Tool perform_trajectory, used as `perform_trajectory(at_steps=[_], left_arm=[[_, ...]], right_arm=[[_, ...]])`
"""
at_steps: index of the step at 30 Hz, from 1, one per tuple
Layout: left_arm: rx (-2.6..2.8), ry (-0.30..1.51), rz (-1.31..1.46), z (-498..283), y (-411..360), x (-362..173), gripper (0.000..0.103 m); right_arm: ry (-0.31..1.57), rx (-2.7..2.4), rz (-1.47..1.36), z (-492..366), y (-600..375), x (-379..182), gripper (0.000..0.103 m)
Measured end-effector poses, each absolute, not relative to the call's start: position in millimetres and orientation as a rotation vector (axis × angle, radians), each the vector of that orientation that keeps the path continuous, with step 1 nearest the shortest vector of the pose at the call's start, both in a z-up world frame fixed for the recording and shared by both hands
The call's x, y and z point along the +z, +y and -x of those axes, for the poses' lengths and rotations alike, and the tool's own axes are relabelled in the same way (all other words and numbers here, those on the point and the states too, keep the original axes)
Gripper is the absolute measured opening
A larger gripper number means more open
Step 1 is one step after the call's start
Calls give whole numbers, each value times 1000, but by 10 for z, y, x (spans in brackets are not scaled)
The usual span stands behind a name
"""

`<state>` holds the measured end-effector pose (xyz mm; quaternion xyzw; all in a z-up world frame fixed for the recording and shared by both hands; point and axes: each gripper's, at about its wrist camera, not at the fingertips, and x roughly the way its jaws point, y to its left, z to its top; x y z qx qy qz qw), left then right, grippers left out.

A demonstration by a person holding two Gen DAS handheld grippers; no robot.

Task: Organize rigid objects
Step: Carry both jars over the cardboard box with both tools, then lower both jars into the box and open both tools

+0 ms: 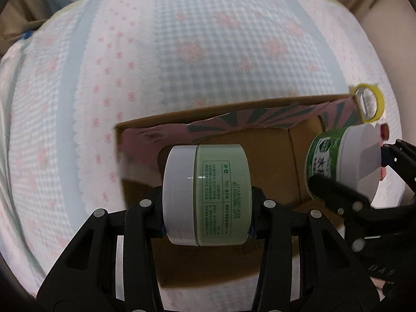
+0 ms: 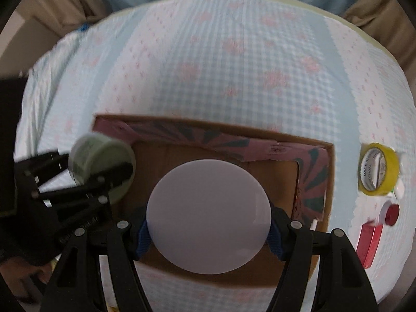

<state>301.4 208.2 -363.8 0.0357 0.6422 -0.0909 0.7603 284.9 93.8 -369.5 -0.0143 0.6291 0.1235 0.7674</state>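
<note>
On the left, we see the left hand-held gripper (image 1: 206, 195) clamped on a pale green jar (image 1: 208, 195) lying sideways, held above the open cardboard box (image 1: 275, 156) on the checked worktop (image 1: 208, 52). Further right, the right hand-held gripper (image 2: 208, 221) grips a dark green jar (image 1: 338, 166) by its white lid (image 2: 208, 217), also over the box. Rightmost sits a yellow tape roll (image 2: 378, 169) beside a red item (image 2: 369, 241).
</note>
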Motion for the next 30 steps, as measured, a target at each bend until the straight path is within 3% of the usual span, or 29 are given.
perform_trajectory(at_steps=[12,22,23,24,25,30], left_arm=[[-222,1515,-101,-3080,1846,-4321,39],[-249,1474,-121,-3147,1693,-4162,40],[-246,1472,-116,-3169,1691,-4133,43],[-254,1458,-96,-3177,1697,-4082,68],[-261,1443,-82,-3192,1693,-4030,101],[-269,1428,-89,-3214,1650,-3982,103]], right_arm=[[1450,309,112,-2730,818,-4379,66],[1389,343,205,-2649,848,-4330,67],[1376,338,218,-2629,855,-4332,68],[1385,337,218,-2613,854,-4347,85],[1421,377,175,-2596,850,-4377,103],[1370,399,125,-2407,804,-4350,103]])
